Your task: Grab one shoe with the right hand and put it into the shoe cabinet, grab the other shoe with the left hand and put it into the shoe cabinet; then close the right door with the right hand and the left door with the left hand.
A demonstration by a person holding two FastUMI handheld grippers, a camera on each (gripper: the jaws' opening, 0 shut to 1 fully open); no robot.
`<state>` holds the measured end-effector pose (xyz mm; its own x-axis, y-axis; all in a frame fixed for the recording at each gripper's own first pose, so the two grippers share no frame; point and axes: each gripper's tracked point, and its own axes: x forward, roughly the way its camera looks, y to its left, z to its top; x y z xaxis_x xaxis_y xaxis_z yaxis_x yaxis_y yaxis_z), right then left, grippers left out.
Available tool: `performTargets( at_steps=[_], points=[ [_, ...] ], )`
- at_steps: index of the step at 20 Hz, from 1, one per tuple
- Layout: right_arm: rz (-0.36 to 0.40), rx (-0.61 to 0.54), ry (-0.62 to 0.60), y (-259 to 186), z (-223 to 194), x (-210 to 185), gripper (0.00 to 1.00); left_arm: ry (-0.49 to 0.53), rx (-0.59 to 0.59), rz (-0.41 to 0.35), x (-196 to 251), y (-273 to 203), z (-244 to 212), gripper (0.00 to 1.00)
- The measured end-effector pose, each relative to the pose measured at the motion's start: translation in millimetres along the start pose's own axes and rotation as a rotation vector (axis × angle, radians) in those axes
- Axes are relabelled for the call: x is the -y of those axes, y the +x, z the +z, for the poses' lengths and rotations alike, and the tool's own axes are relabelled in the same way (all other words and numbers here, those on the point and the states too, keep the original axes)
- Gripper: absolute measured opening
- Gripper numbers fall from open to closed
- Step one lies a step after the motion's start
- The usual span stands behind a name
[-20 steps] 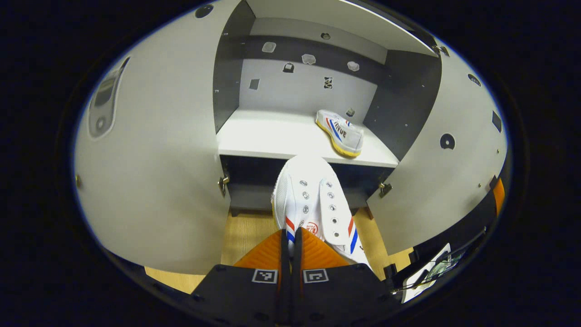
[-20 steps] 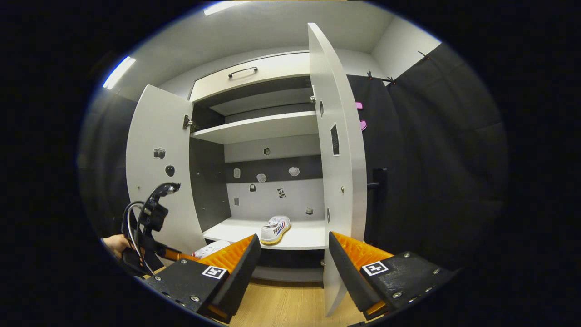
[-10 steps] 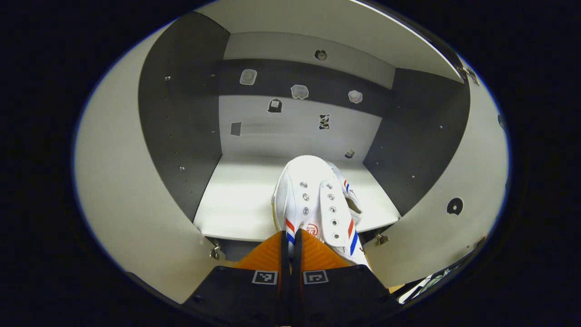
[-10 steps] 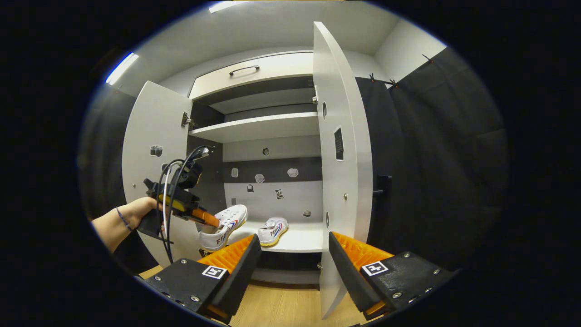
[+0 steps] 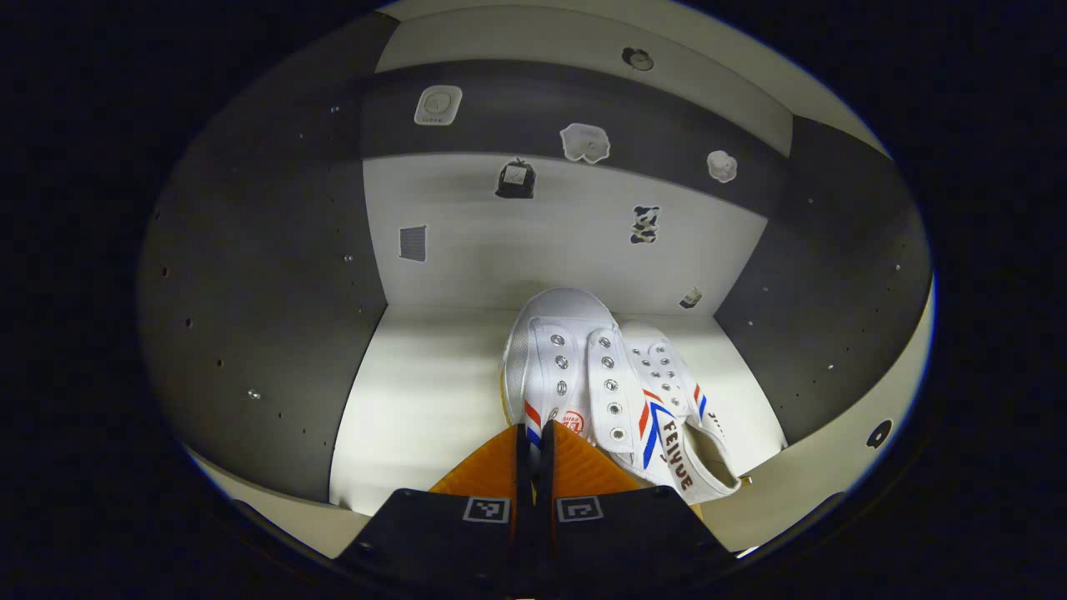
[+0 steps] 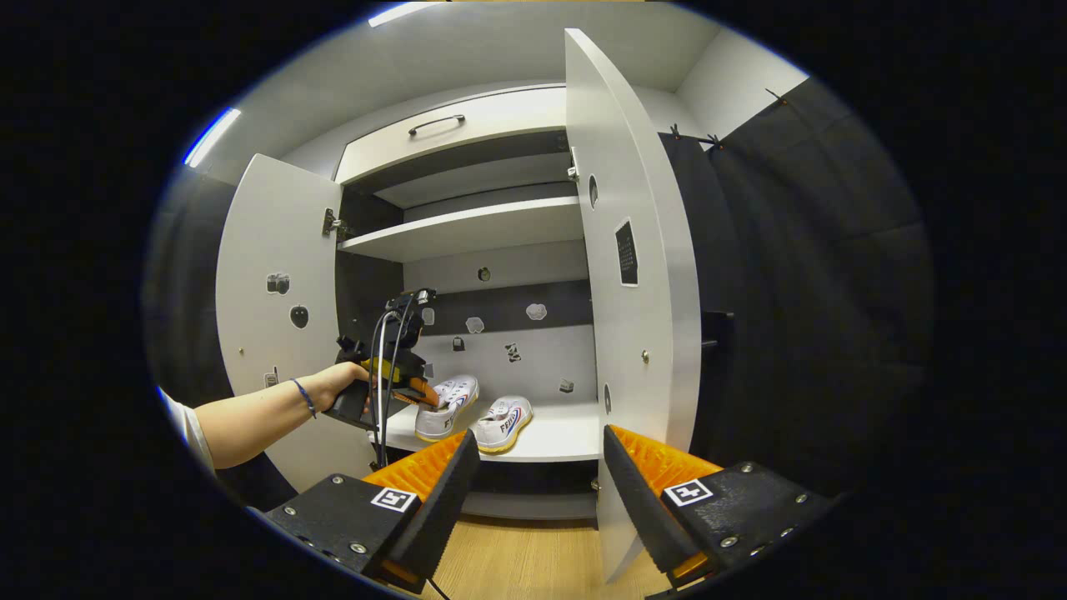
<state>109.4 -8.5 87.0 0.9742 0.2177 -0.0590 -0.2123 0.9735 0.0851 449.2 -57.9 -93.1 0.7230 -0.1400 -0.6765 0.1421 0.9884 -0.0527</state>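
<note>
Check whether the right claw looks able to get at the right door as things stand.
Probably yes. The right claw is open and holds nothing, and the right door stands wide open just ahead of it, its edge showing between the fingers, with nothing between them.

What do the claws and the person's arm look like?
Each claw has two chunky black blocks, and each block has a small square black-and-white marker and round screw heads. The right claw has ridged, wedge-shaped fingers. Black cables loop over the left claw. The person's arm has a thin dark band at the wrist and a short white sleeve.
</note>
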Motion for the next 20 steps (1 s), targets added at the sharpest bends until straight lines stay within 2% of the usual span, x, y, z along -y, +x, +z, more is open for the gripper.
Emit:
performTargets(
  at_steps=[5, 9, 11, 12, 13, 15, 16, 19, 20],
  points=[
    [-0.019, -0.013, 0.020, -1.8, -1.4, -1.8, 0.92, -0.086, -0.080, 0.005, -15.6, 36.7, -19.9, 0.06],
    [-0.030, -0.019, 0.028, -4.7, -3.5, -3.7, 0.92, -0.031, -0.075, 0.005, -13.8, 36.2, -18.5, 0.07],
    [-0.031, -0.017, 0.019, -5.5, -4.3, -5.7, 0.92, -0.038, -0.034, -0.010, -6.0, 27.3, -12.8, 0.20],
    [-0.031, -0.017, 0.014, -6.2, -4.6, -6.9, 0.92, -0.024, -0.003, 0.001, -6.7, 20.4, -6.2, 0.39],
    [-0.029, -0.017, 0.013, -6.2, -4.7, -8.7, 0.92, 0.003, 0.032, 0.033, -12.4, 11.3, -0.3, 0.39],
    [-0.025, -0.014, 0.013, -8.5, -3.4, -11.4, 0.92, 0.049, 0.112, 0.055, -11.2, -15.3, 14.1, 0.55],
    [-0.022, -0.013, 0.013, -9.1, -2.7, -13.0, 0.92, 0.057, 0.146, 0.063, -11.9, -29.5, 19.1, 0.82],
    [-0.016, -0.003, 0.002, -16.0, 2.0, -17.1, 0.92, 0.043, 0.247, 0.049, -5.6, -77.2, 28.3, 0.85],
    [-0.017, 0.004, -0.005, -19.1, 4.5, -17.2, 0.92, 0.044, 0.285, 0.057, -7.3, -95.2, 30.4, 0.96]
  ],
)
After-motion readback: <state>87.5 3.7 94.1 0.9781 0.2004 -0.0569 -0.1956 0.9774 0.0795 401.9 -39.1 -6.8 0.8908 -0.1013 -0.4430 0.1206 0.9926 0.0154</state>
